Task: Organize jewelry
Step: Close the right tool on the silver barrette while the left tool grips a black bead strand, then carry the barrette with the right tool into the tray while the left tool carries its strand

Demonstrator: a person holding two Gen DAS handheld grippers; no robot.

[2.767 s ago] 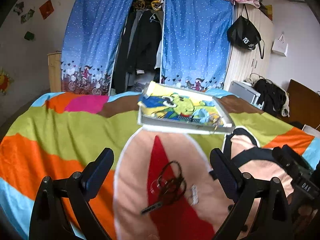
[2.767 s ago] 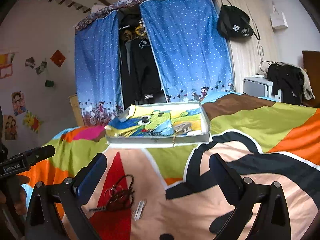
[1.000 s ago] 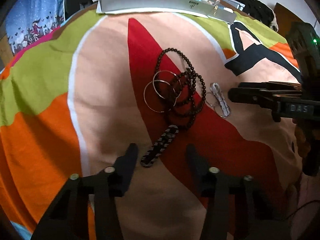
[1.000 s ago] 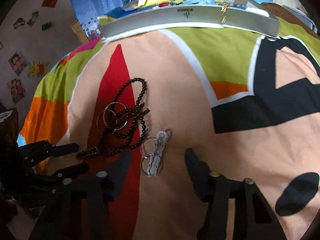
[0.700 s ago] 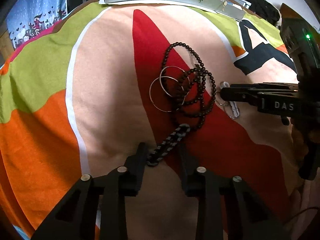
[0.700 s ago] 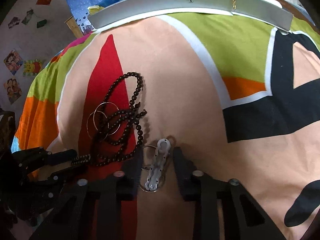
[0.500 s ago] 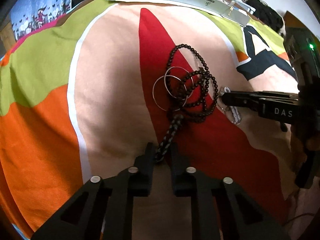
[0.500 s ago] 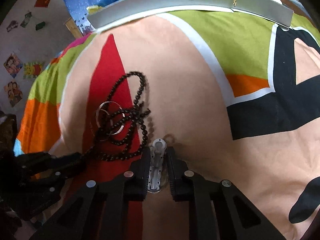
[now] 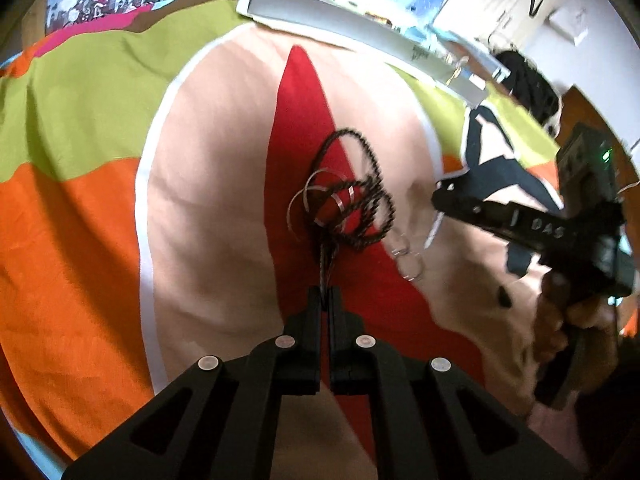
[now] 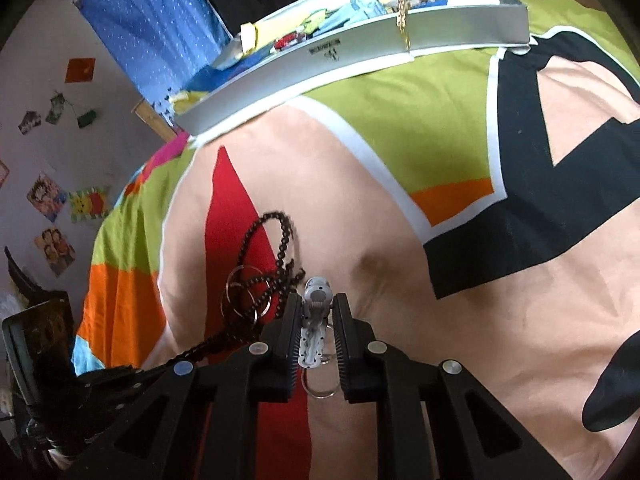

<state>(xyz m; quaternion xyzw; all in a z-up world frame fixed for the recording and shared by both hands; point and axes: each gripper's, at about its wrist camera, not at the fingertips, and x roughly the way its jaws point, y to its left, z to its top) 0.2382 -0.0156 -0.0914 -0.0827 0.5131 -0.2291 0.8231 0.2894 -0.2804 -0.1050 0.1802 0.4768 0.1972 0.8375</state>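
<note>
Jaws left: my left gripper [image 9: 325, 294] clenched on dark bead necklace [image 9: 360, 200] tail.
Jaws right: my right gripper [image 10: 316, 314] clamping white hair clip [image 10: 314, 326].
Necklace: partly lifted off bedspread [image 9: 100, 200], tangled with silver bangles [image 9: 324, 200].
Tray [image 10: 360, 52]: far edge of bed.

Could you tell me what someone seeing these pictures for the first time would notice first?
Probably the two black grippers, each shut on jewelry over a loudly coloured bedspread: the left gripper pinches the tail of a dark bead necklace tangled with thin silver rings, and the right gripper clamps a silver clip. Behind them, at the bed's far side, sits a grey tray with a gold chain draped over its rim.
</note>
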